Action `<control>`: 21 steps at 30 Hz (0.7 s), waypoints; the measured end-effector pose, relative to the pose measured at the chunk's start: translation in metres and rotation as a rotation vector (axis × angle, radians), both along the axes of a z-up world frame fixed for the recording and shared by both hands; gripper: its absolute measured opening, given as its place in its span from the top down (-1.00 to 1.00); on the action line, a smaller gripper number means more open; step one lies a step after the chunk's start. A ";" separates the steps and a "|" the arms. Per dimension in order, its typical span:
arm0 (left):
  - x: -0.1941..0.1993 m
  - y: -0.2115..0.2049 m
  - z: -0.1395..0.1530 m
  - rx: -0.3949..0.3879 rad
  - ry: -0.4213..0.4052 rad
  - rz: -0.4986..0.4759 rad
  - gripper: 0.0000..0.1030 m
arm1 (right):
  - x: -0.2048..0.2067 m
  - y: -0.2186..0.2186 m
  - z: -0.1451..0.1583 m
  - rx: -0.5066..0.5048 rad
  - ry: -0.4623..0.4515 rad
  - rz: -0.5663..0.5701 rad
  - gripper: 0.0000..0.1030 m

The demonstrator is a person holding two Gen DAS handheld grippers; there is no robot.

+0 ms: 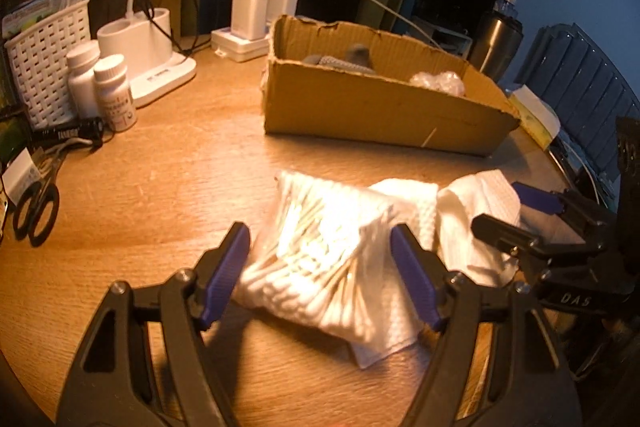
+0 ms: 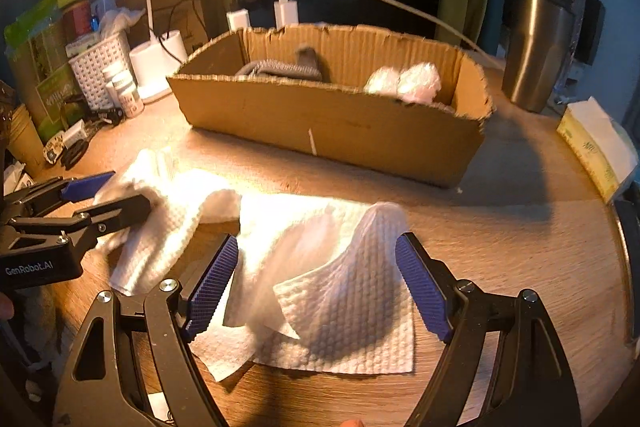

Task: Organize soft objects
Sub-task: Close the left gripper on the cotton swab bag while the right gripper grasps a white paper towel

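Two claws, both spread. Left claw (image 1: 320,275) straddles one clear bag of cotton swabs (image 1: 316,259) lying on the wooden bench (image 1: 160,195); whether the pads press it is unclear. Right claw (image 2: 320,287) straddles a crumpled white paper towel (image 2: 332,291), pads just beside it, no pinch. A second paper towel (image 2: 160,227) lies between the two claws, partly under the swab bag. One cardboard box (image 2: 328,123) sits behind the towels, holding one grey knit item (image 2: 288,69) and one crinkled clear plastic wad (image 2: 404,83). Two white pill bottles (image 1: 100,87), one white basket (image 1: 44,55), one pair of scissors (image 1: 36,207), one steel tumbler (image 2: 536,51), one tissue pack (image 2: 596,147). Dim room, warm lamp glare overhead.
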State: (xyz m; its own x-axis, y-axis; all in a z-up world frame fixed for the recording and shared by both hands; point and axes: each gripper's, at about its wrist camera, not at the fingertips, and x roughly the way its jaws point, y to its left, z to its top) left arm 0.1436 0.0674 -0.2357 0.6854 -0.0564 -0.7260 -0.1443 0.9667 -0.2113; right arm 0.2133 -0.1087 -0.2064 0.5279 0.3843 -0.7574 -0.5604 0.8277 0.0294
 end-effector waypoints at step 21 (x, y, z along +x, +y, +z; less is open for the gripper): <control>-0.005 -0.003 0.004 0.012 -0.017 -0.030 0.00 | -0.007 -0.002 -0.006 -0.012 0.005 0.033 0.75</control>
State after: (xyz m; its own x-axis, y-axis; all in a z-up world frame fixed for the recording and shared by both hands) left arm 0.1388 0.0649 -0.2317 0.6955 -0.0686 -0.7153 -0.1114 0.9731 -0.2016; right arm 0.2063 -0.1110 -0.2122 0.5116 0.3921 -0.7645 -0.5871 0.8092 0.0222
